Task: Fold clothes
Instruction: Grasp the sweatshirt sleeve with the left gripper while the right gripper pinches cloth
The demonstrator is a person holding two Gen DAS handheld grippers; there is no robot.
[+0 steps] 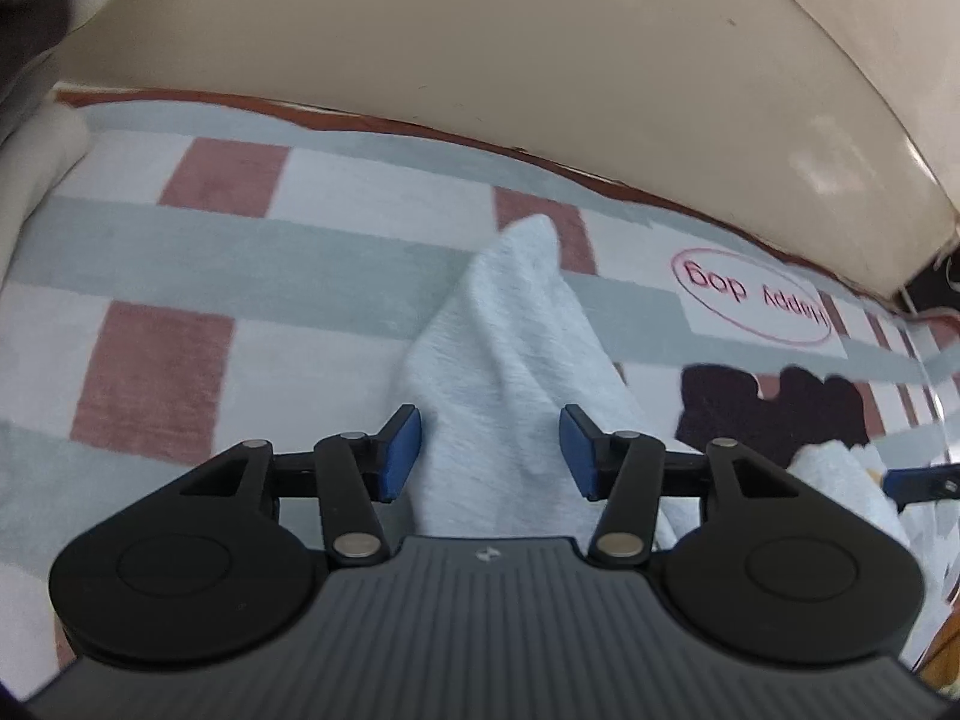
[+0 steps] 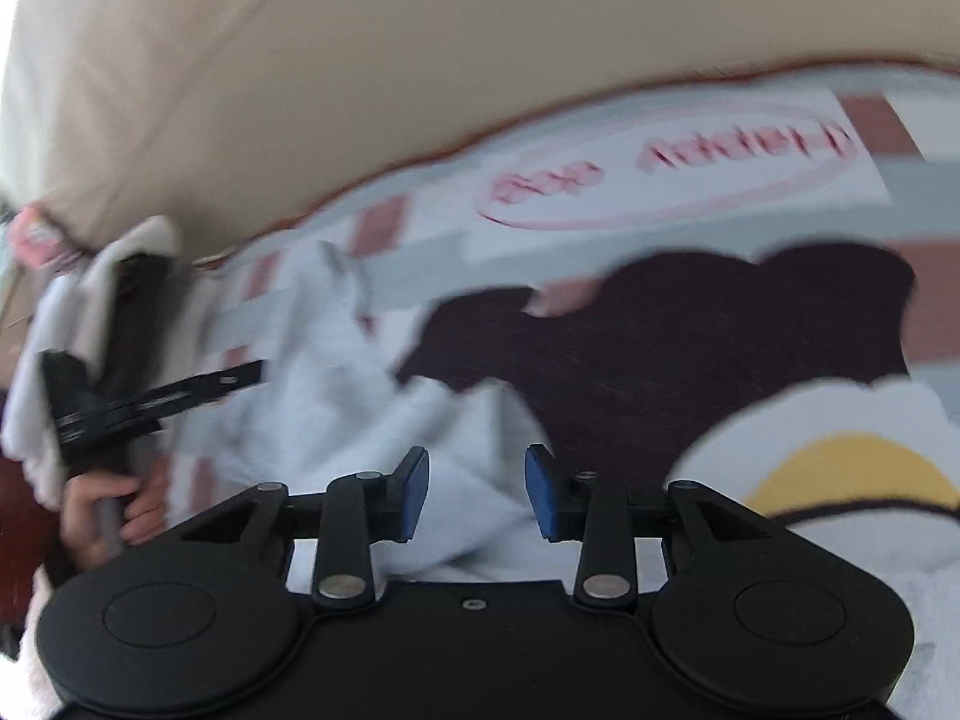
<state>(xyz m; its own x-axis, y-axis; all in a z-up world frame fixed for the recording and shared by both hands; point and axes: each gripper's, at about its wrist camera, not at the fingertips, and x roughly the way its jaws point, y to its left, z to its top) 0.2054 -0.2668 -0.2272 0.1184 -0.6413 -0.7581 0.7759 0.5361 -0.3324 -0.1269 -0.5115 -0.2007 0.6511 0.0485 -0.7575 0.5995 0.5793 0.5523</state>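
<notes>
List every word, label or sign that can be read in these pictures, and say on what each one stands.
"Happy dog": pink letters in a pink oval on a white patch of the checked blanket, seen upside down in the left wrist view.
The same oval text in the right wrist view: too blurred to read.
A small pale mark on the left gripper's body: a sign, no letters readable.
No other text shows.
</notes>
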